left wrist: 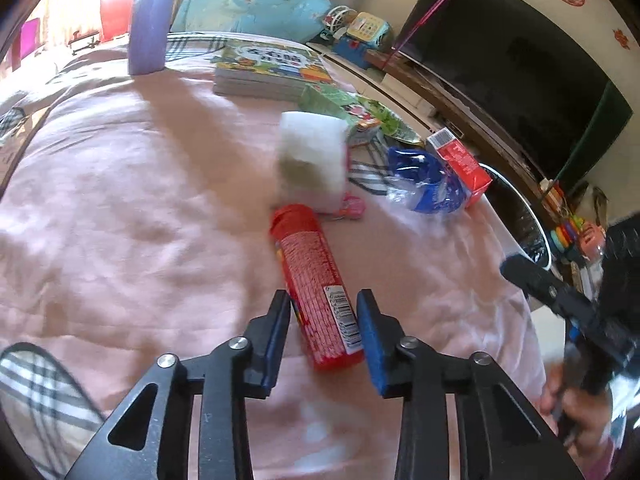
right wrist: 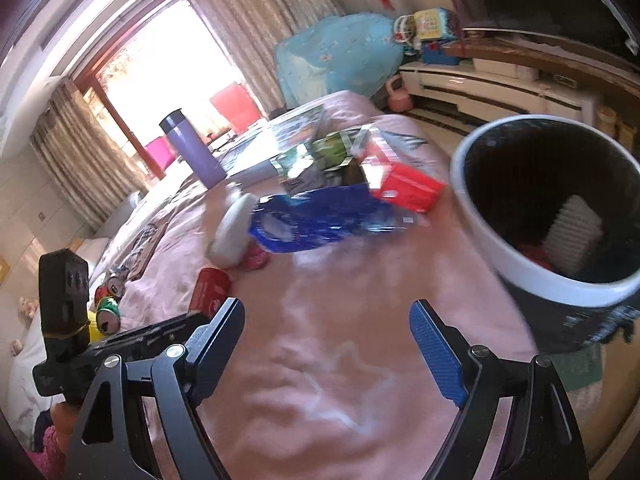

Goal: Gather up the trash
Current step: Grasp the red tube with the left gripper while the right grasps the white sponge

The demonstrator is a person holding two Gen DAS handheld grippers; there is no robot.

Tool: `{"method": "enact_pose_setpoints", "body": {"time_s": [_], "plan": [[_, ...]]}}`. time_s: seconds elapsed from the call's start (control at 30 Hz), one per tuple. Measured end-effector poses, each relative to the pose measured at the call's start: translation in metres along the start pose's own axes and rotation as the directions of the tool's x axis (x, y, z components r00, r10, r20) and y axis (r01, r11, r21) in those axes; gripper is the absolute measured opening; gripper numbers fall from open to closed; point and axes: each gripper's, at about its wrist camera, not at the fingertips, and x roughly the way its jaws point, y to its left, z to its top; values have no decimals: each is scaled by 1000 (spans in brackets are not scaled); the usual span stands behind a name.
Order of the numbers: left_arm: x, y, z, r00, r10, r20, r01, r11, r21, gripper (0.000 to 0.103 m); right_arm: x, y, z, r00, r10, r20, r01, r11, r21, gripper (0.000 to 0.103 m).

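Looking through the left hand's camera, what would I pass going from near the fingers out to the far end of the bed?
Red cylindrical snack tube → white foam block → stack of colourful picture books → light blue patterned bundle.

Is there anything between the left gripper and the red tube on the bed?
Nothing visible. The red tube already lies between the open fingers of the left gripper, on the pink bedcover.

Red tube (left wrist: 316, 284), pink bedspread (left wrist: 120, 200), seemingly blue wrapper (left wrist: 428, 184).
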Motion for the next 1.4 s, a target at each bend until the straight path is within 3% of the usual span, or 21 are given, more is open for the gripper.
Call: {"method": "enact_pose_setpoints", "body": {"time_s": [0.13,0.3,0.37,0.43,0.63,0.7,0.83,0.9,0.93,1.07,1.4], "plan": [[-20,25,-2,999,30,19,-30,1000,-1,32,20,24,4,999,35,-24,-36,999,-32,83],[-36,51,2,996,63,61,-62,998,-17,30,49,57,13,998,49,-44,-52,996,-68,61],[-34,56,1,998,45,54,-43,999,-33,36,61,68,17,998,46,-52,-50,996,-79,56],[-29,58,1,999,34,42,-32,999,-39,49,72,80,19,998,45,-55,-49,995,-88,56],[-10,49,-3,999,33,12,-34,999,37,47,104,104,34,998,-10,-56,4,994,-109,57],[-9,48,-2,1000,29,5,-30,997,64,35,116,105,39,997,-24,-75,16,994,-104,57],[-10,57,1,1000,-16,-6,16,999,44,35,136,108,42,992,-56,-116,42,992,-119,58],[-12,63,2,1000,-18,-5,19,999,38,35,144,108,39,989,-75,-128,58,990,-130,56],[-12,65,2,1000,-19,-5,19,999,36,35,146,107,38,988,-82,-131,64,989,-132,50],[-12,65,2,1000,-22,-15,22,998,51,34,133,103,36,992,-65,-104,54,992,-110,47],[-19,36,-5,998,-66,22,65,995,77,32,39,96,5,1000,22,-17,-23,996,-81,47]]}}
